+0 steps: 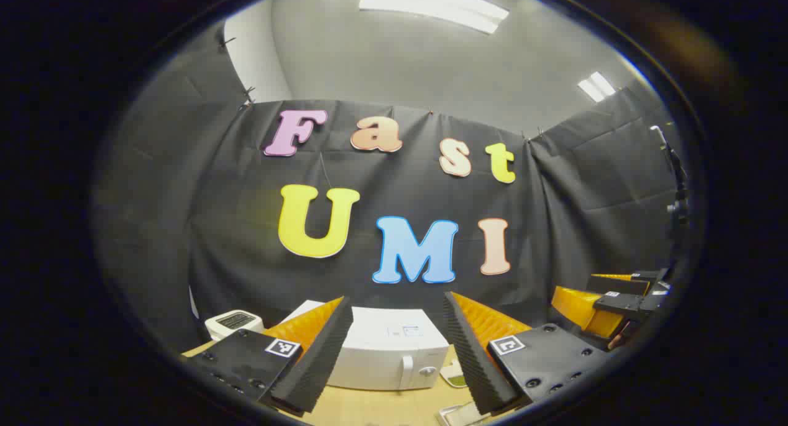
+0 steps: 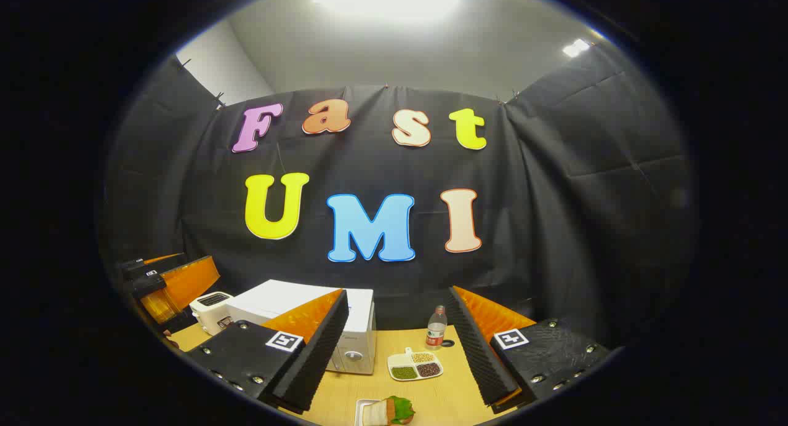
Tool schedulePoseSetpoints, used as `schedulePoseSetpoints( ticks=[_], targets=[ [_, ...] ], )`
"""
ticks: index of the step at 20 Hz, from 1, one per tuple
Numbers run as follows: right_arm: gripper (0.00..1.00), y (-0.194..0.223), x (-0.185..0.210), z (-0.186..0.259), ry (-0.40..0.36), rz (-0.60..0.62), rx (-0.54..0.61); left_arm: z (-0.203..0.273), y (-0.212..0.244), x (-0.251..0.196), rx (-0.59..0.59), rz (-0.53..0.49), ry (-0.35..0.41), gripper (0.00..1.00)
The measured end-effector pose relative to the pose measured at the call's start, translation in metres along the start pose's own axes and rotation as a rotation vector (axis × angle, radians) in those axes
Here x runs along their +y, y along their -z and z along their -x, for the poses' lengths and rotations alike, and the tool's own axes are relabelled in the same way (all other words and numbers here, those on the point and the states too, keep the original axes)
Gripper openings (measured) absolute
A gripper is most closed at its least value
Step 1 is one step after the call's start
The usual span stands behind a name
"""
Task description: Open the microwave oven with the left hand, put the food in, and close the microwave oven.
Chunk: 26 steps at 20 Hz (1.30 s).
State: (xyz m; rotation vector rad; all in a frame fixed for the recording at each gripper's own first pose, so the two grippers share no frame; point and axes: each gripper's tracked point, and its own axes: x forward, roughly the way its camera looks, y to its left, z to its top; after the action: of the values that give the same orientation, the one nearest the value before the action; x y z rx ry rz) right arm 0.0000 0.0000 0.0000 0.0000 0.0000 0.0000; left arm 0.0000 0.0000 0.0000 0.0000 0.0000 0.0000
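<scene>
Black cloth walls close the booth on three sides, under a grey ceiling with bright panel lights, and a pale wooden table (image 2: 443, 395) runs across the bottom of both views.

Seen from the left gripper view, the left gripper (image 1: 397, 352) is held above the table with its jaws spread wide, gripping and touching nothing. Between its fingers, at about 6 o'clock, sits the white microwave oven (image 1: 394, 352), door shut, its round knob toward the right side of the front. A white toaster (image 1: 234, 322) stands at roughly 8 o'clock, left of the oven. The other gripper shows farther off at about 4 o'clock.

From the right gripper view, the right gripper (image 2: 397, 358) likewise hangs wide open and empty. The microwave oven (image 2: 354, 340) lies at about 7 o'clock, partly behind the left finger. The food (image 2: 388, 410), something leafy green on a small white plate, rests at 6 o'clock on the table edge nearest the camera. A divided white dish (image 2: 415, 364) of beans sits just above it, and a water bottle (image 2: 436, 329) stands behind that dish.
</scene>
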Motion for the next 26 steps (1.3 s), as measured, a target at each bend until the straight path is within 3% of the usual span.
schedulePoseSetpoints(
  ticks=[15, 22, 26],
  targets=[
    [0.97, 0.001, -0.012, 0.002, 0.009, -0.015, -0.004, -0.005, 0.024, -0.023, 0.041, -0.032, 0.045, 0.95],
    [0.97, 0.008, -0.018, -0.002, 0.008, 0.004, 0.013, -0.027, 0.067, -0.019, 0.107, -0.037, 0.050, 0.96],
    [0.97, 0.020, -0.027, -0.005, 0.016, 0.018, 0.045, -0.047, 0.114, -0.020, 0.184, -0.030, 0.067, 0.97]
  ],
)
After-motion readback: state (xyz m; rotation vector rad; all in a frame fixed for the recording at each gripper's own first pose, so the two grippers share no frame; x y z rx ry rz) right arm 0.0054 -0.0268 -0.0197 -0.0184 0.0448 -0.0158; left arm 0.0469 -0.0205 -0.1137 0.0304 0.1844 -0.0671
